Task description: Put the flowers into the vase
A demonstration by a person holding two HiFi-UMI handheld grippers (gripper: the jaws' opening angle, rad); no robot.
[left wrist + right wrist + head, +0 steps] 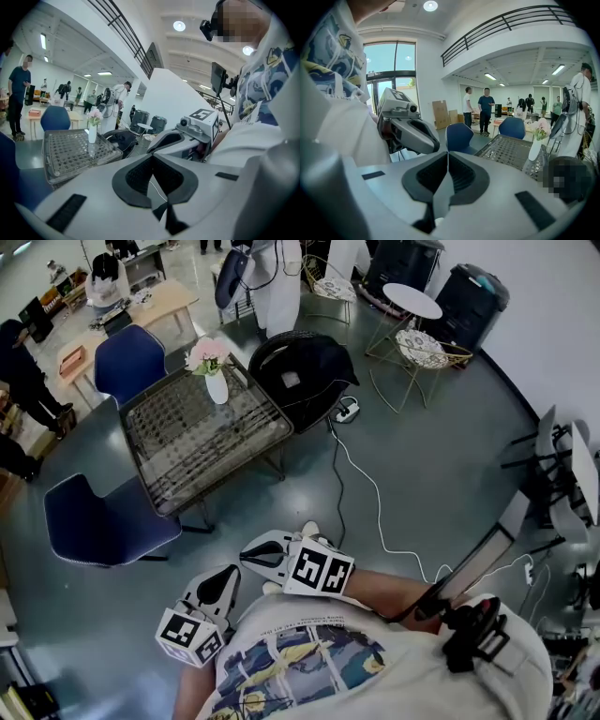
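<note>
Closest in, held against the person's printed white T-shirt [309, 662], are the two tools. The left hand-held gripper [228, 574] has its grey jaws pressed together with nothing between them, and its own view shows the dark pads meeting along one seam. The right hand-held gripper [247, 555] sits just beside it, a little further forward, jaws likewise closed on nothing. Both point out over the grey floor [412, 456], well apart from the furniture.

Across the room stands a low square tabletop of glass over woven mesh [202, 442]. Near its far edge is a small white vase [217, 387], upright, with the pale pink flowers [208, 352] already standing in it. Nothing else on that surface can be made out.

One blue upholstered chair [129, 360] stands behind the far left corner and another blue chair [103, 526] at the near left side. A black draped round seat [300, 371] is just right of the vase, and a white cable [375, 512] trails over the floor from it.
</note>
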